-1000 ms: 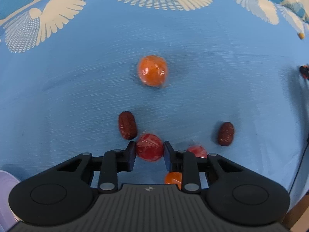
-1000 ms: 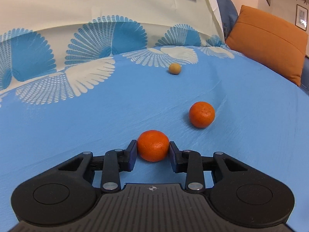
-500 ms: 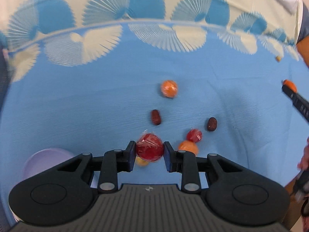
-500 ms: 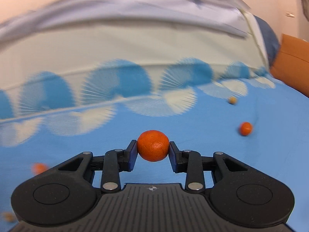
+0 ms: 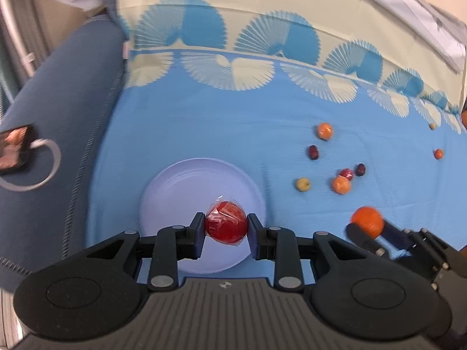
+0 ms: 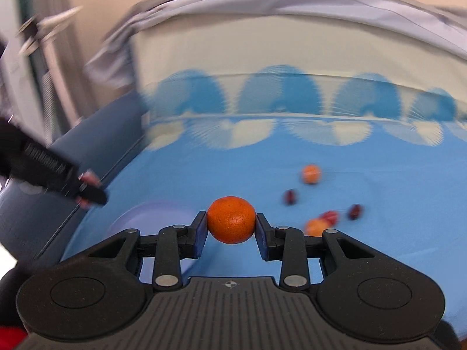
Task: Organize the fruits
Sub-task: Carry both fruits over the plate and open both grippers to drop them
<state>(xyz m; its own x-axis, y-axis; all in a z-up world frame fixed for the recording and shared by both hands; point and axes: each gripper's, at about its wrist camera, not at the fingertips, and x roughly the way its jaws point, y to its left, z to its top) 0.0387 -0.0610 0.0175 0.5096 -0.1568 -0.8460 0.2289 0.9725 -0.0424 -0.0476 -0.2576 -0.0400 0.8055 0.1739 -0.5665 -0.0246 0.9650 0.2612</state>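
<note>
Wrapped red fruit (image 5: 225, 226), clamped between the pads of my left gripper (image 5: 224, 230), hangs above the lilac plate (image 5: 175, 186) near the blue cloth's (image 5: 204, 128) left edge. My right gripper (image 6: 231, 227) clasps a mandarin (image 6: 231, 223). Loose fruits (image 5: 340, 184) lie scattered toward the cloth's right side.

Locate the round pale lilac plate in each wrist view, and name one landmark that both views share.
Left wrist view: the round pale lilac plate lies at lower centre on the blue patterned cloth, behind the wrapped red fruit in the left gripper.
Right wrist view: the plate shows at lower left, partly hidden behind the right gripper holding the orange mandarin.
Shared landmark: the cloth's fan-pattern border.
</note>
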